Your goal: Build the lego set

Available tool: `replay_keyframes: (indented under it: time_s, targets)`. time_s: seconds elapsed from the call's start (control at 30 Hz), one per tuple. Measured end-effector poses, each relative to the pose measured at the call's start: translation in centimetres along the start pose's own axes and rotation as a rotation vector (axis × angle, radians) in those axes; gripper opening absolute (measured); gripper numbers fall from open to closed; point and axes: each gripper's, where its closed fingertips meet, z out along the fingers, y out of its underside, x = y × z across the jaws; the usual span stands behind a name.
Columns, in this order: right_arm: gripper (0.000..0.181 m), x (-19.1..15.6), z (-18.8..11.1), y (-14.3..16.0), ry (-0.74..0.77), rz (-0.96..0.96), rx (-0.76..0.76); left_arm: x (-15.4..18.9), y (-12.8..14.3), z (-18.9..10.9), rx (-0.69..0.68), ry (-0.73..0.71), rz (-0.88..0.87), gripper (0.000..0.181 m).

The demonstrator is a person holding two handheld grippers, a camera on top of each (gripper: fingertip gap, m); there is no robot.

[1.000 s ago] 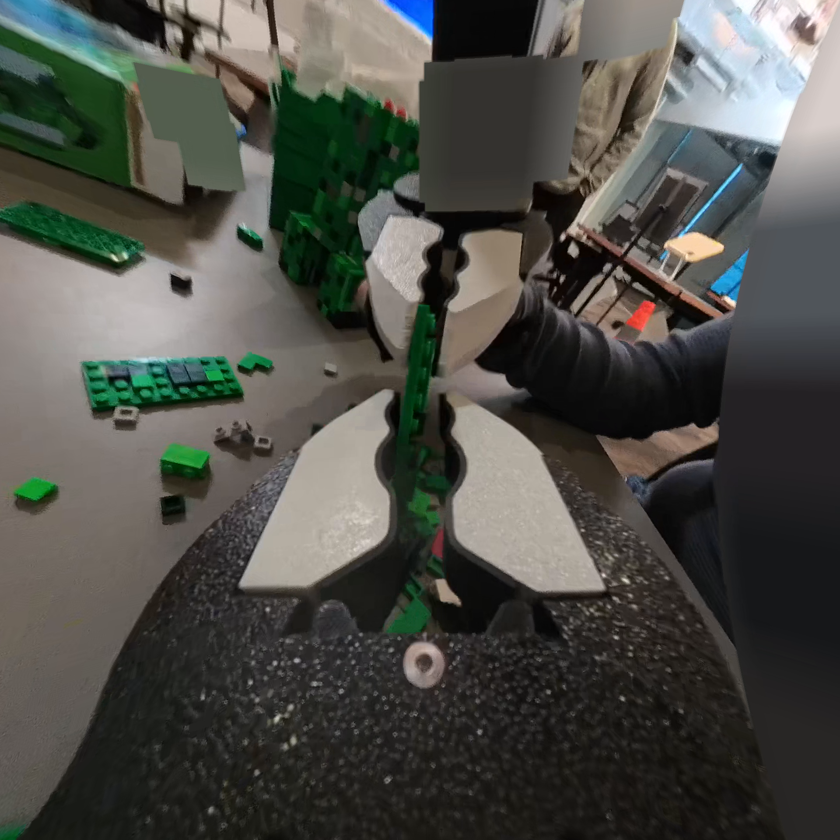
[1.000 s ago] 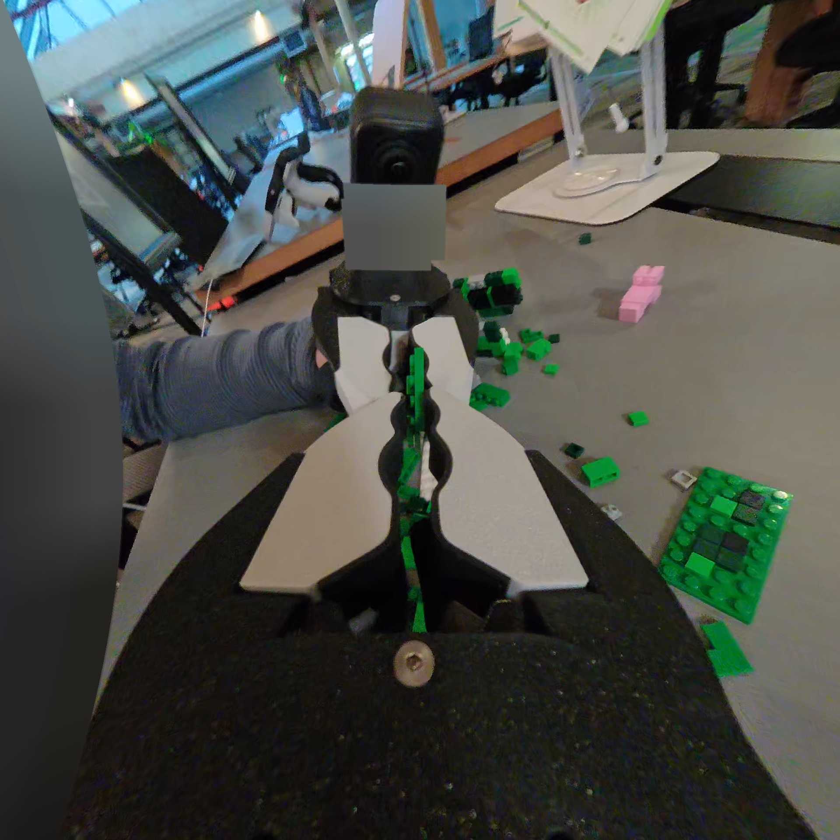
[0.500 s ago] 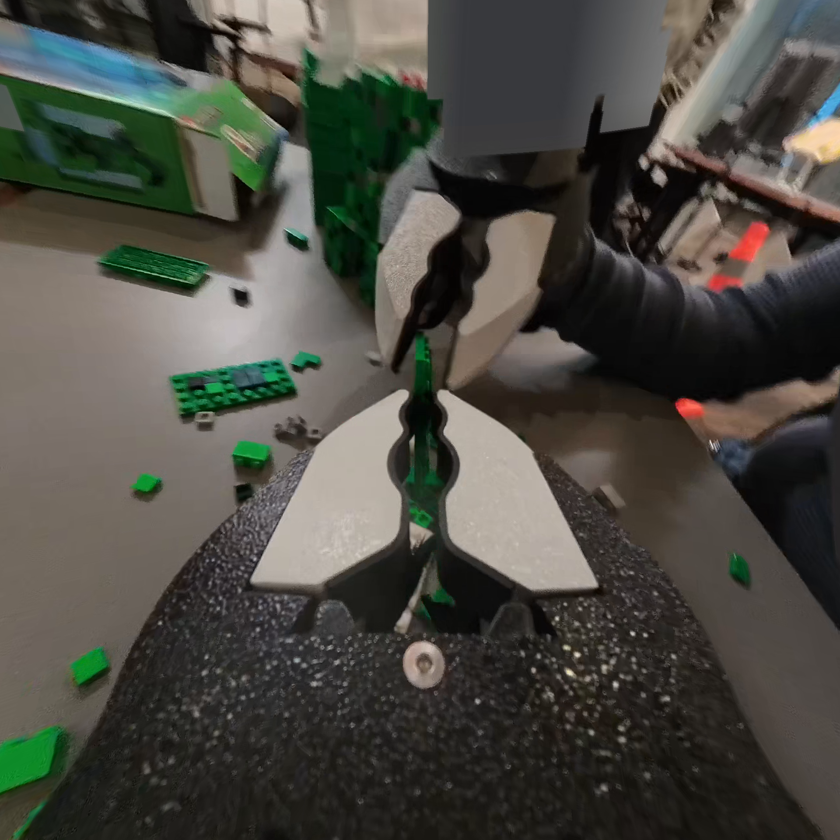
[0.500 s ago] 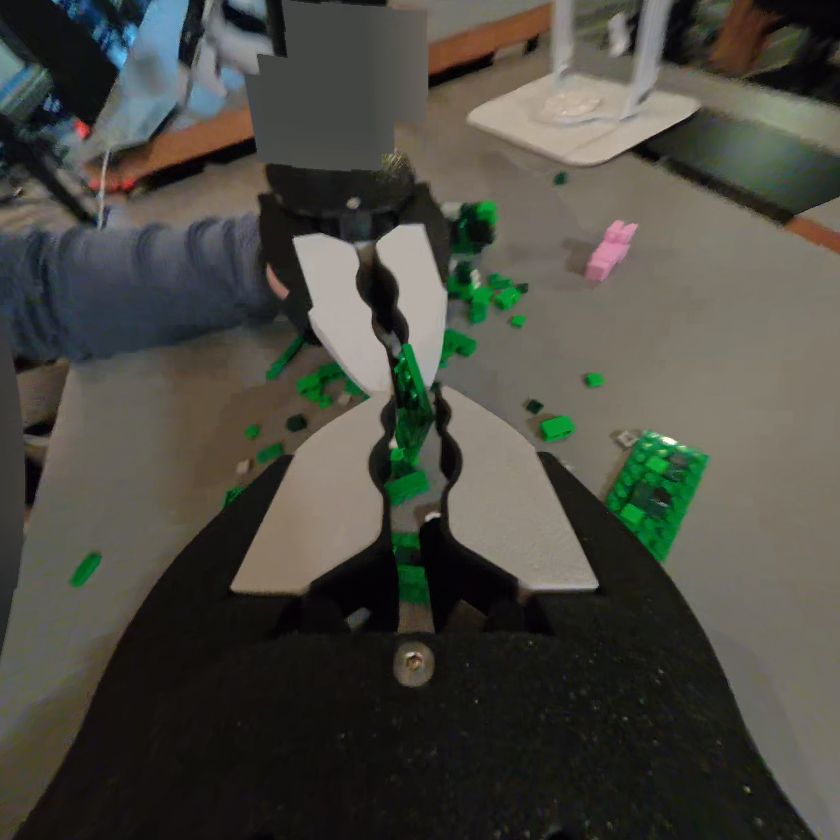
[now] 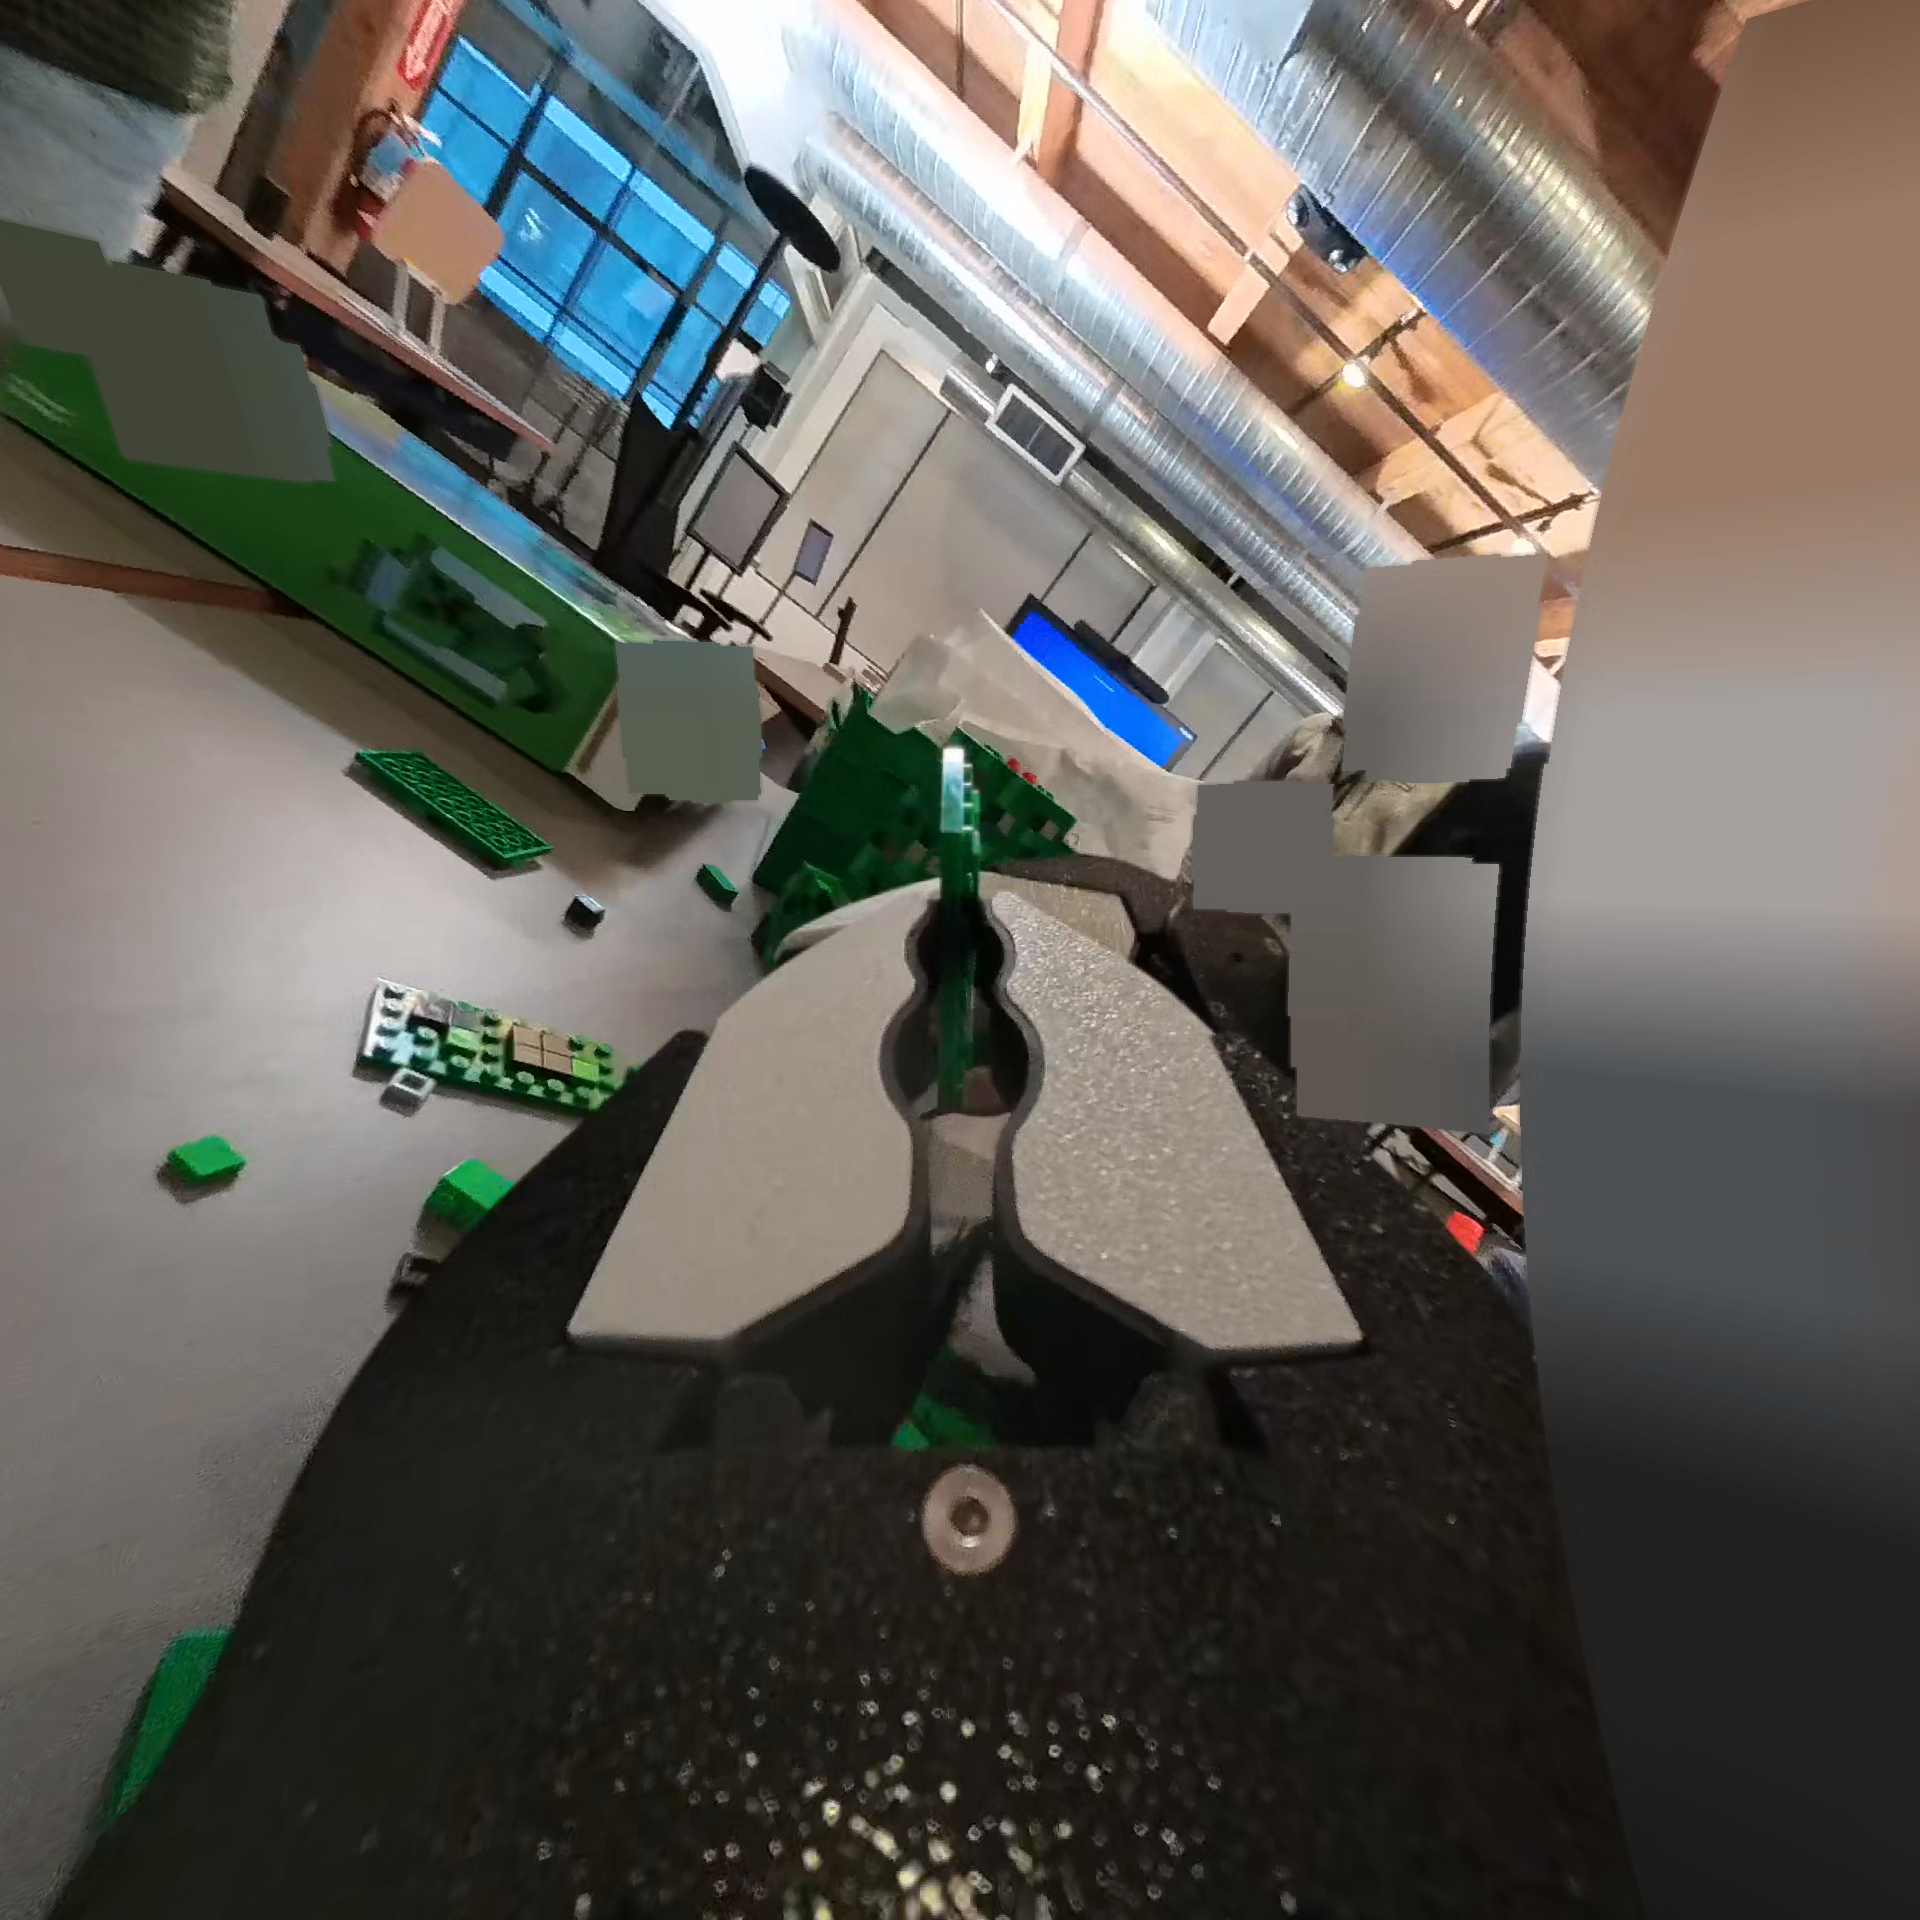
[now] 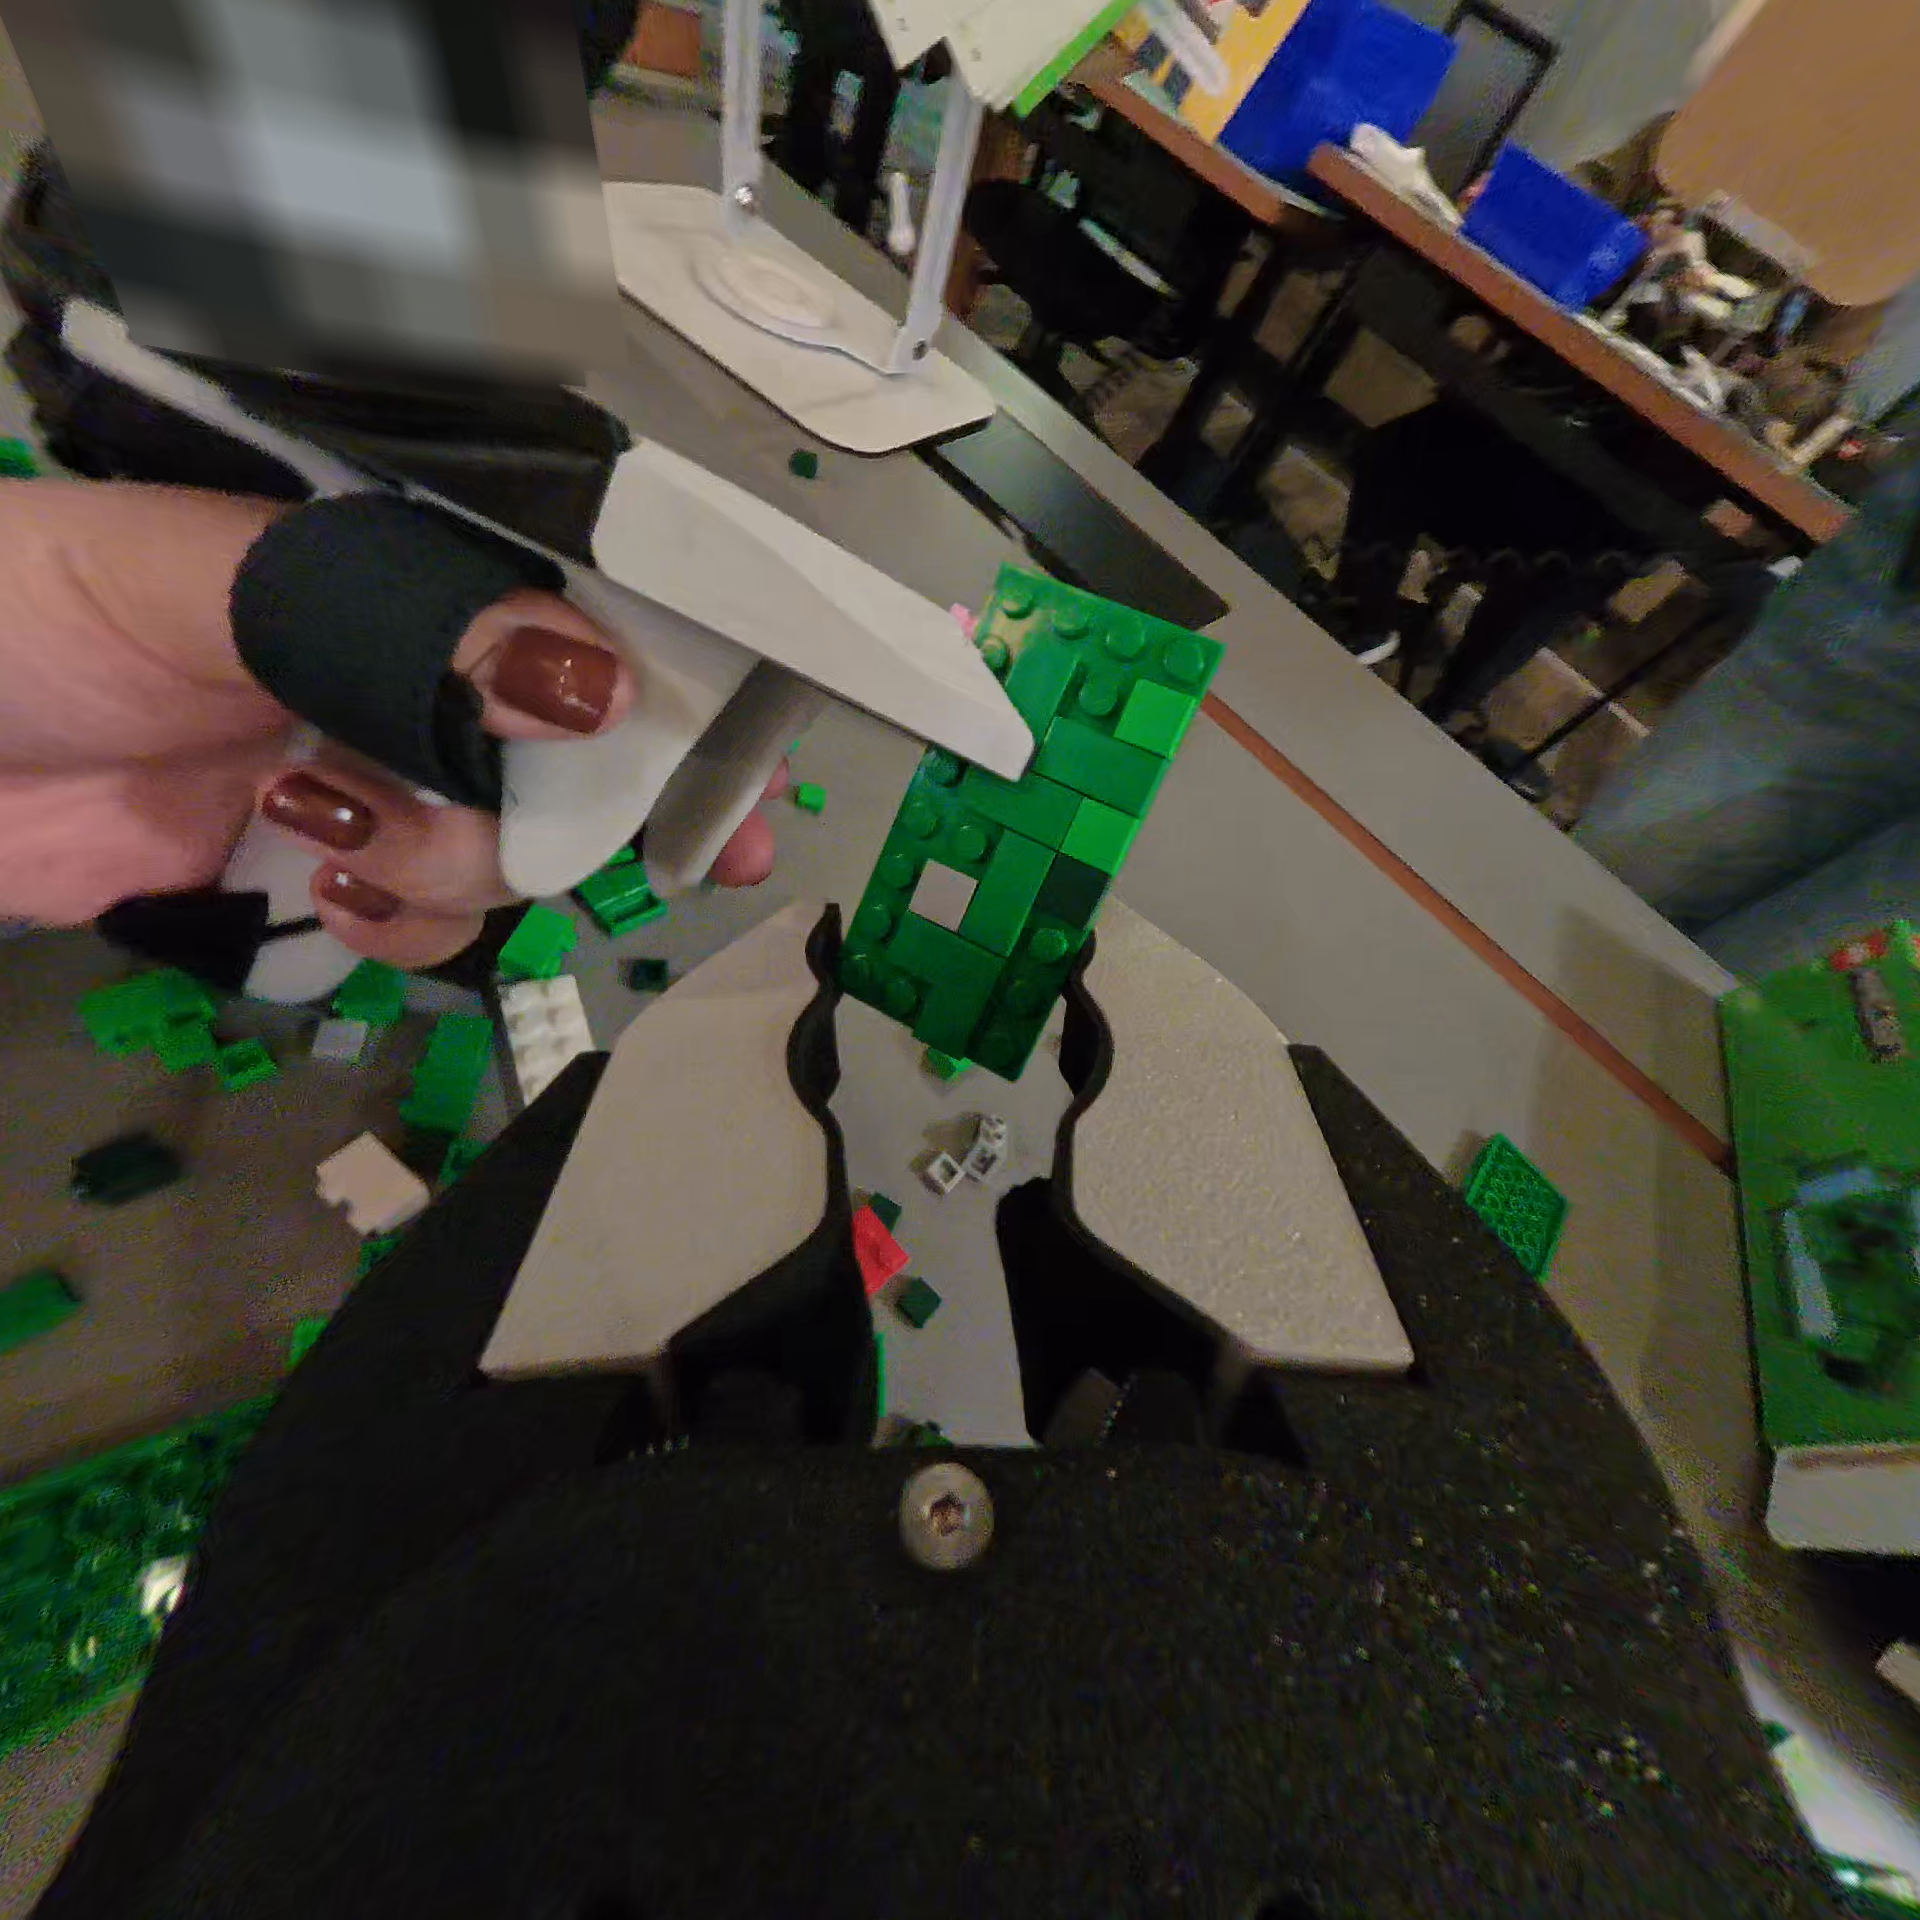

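Note:
A green lego plate [image 6: 1049, 790] with flat green tiles and one grey tile is held in the air between both grippers. My left gripper [image 5: 961, 909] is shut on it; in the left wrist view the plate [image 5: 958, 821] stands edge-on and sticks out past the fingertips. In the right wrist view the left gripper [image 6: 997, 743] comes in from the upper left, held by a hand [image 6: 156, 707]. My right gripper [image 6: 951, 951] has its jaws wide apart, and its fingertips touch the two long edges of the plate's lower end.
Loose green, white and grey bricks [image 6: 447, 1070] and a red brick [image 6: 878, 1247] lie on the grey table below. A second tiled plate [image 5: 488, 1049], a long green plate [image 5: 452, 805], a big green build [image 5: 883, 821] and the green set box [image 5: 416, 561] lie beyond. A white stand [image 6: 810, 312] is at the back. Left tips to right tips: about 4 centimeters. The red brick [image 6: 878, 1247] lies around 8 centimeters away from my right fingertips.
Both grippers lifted and tilted the plate up. My right gripper let go of the plate's flat faces, turned, and now spans its width. My left gripper stayed shut on it.

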Motion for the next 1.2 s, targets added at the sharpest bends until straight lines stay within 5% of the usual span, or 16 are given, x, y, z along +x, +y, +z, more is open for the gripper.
replay_keyframes:
  time_s: [0.2, 0.37, 0.5, 0.6, 0.87, 1.03, 1.13, 1.2]
  targets:
    - [0.038, -0.5, -0.9, 1.6, -0.188, -0.15, -0.049, -0.1, 1.2, -0.2, -0.192, 0.014, 0.098, 0.027]
    - [0.037, -1.9, -1.7, 2.9, -0.318, -0.28, -0.056, 0.4, 3.8, -0.4, -0.396, 0.049, 0.142, 0.007]
    - [0.038, -0.3, -1.0, 2.4, -0.171, -0.272, -0.031, -0.5, 2.9, -0.2, -0.31, -0.032, 0.101, 0.005]
    - [0.072, 0.4, -0.2, 1.9, -0.042, -0.295, -0.069, -0.7, 2.9, 0.2, -0.27, -0.078, 0.089, 0.005]
    - [0.037, 0.8, 0.2, 1.3, 0.119, -0.411, -0.059, -1.0, 4.1, 0.9, -0.28, -0.171, 0.132, 0.005]
    - [0.036, 0.9, 0.4, 1.2, 0.129, -0.388, -0.036, -1.2, 3.8, 0.8, -0.249, -0.182, 0.133, 0.005]
    - [0.058, 1.3, 0.8, 2.1, 0.142, -0.368, -0.094, -0.9, 3.6, 0.8, -0.24, -0.158, 0.132, 0.005]
    - [0.052, 1.0, 1.0, 2.1, 0.139, -0.374, -0.085, -0.9, 3.9, 0.9, -0.251, -0.153, 0.128, 0.005]
